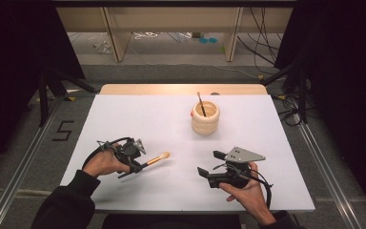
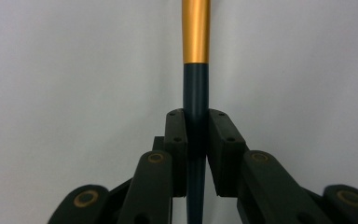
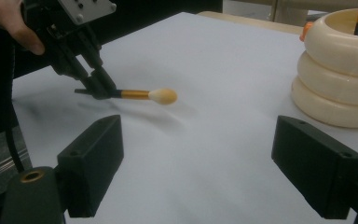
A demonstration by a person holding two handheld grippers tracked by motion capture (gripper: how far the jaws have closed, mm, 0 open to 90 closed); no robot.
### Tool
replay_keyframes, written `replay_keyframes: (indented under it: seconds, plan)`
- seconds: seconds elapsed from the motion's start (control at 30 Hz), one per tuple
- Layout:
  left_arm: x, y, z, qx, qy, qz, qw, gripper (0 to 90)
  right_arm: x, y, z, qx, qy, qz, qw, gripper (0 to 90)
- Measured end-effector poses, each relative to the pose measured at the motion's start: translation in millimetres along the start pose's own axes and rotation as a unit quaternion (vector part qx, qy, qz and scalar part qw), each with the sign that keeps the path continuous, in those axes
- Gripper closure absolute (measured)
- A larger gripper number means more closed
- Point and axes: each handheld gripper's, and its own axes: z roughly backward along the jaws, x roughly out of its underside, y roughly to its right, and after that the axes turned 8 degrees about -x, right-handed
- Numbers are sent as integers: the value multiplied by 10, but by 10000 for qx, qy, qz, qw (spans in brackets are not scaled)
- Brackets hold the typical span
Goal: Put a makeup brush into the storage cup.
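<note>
A makeup brush [image 1: 156, 159] with a dark handle, gold ferrule and pale tuft is held just above the white table. My left gripper [image 1: 139, 167] is shut on its dark handle [image 2: 196, 100], and the tuft [image 3: 163, 96] points right. A cream ringed holder [image 1: 205, 117] stands at mid-table with another dark brush [image 1: 201, 103] upright in it. My right gripper [image 1: 210, 163] rests at the front right, open, with nothing between its jaws. In the right gripper view the holder [image 3: 340, 70] stands at the right edge.
The white table top [image 1: 248, 143] has a wooden strip [image 1: 181, 89] along its far edge. Dark curtains hang on both sides, and metal rails [image 1: 24, 157] run along the floor beside the table.
</note>
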Motion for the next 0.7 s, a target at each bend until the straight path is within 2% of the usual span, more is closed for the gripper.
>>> replay_keyframes:
  seconds: [0.03, 0.07, 0.13, 0.17, 0.2, 0.23, 0.37, 0.43, 0.53, 0.6, 0.63, 0.7]
  plan:
    - [1, 6, 12, -7, 85, 100, 9999, 787, 0, -2, 0, -10, -12, -27, 10000, 174]
    - [-5, -19, 28, -36, 217, 29, 9998, 787, -1, -2, 0, -8, -26, -34, 10000, 174]
    - [-10, -51, 61, -45, 464, 76, 9989, 787, -2, -8, 0, -20, -55, -69, 10000, 174]
    - [-8, -63, 68, -35, 633, 177, 9978, 787, -2, -9, -1, -22, -55, -69, 10000, 174]
    - [-6, -57, 69, 31, 814, 377, 9960, 787, -2, -11, -2, -16, -59, -66, 10000, 174]
    - [-1, -61, 74, 59, 954, 495, 9942, 787, 0, -1, -9, 25, 25, 36, 10000, 173]
    - [-3, -76, 74, 121, 1163, 642, 9911, 787, -1, -8, -16, -8, -18, 56, 10000, 167]
    - [-13, -85, 81, 119, 1295, 639, 9894, 787, 2, -15, -32, -3, 35, 52, 10000, 167]
    - [-36, -72, 112, 150, 1560, 780, 9846, 787, -1, -17, -31, 15, -14, 58, 10000, 167]
    - [-54, -49, 131, 198, 1794, 905, 9794, 787, -2, -15, -33, 12, 5, 51, 10000, 167]
    - [-69, -17, 121, 302, 1963, 1128, 9736, 787, -3, -16, -35, -8, 29, 16, 10000, 167]
    - [-83, -4, 125, 324, 2061, 1119, 9716, 787, -7, -13, -28, 21, 20, -11, 10000, 167]
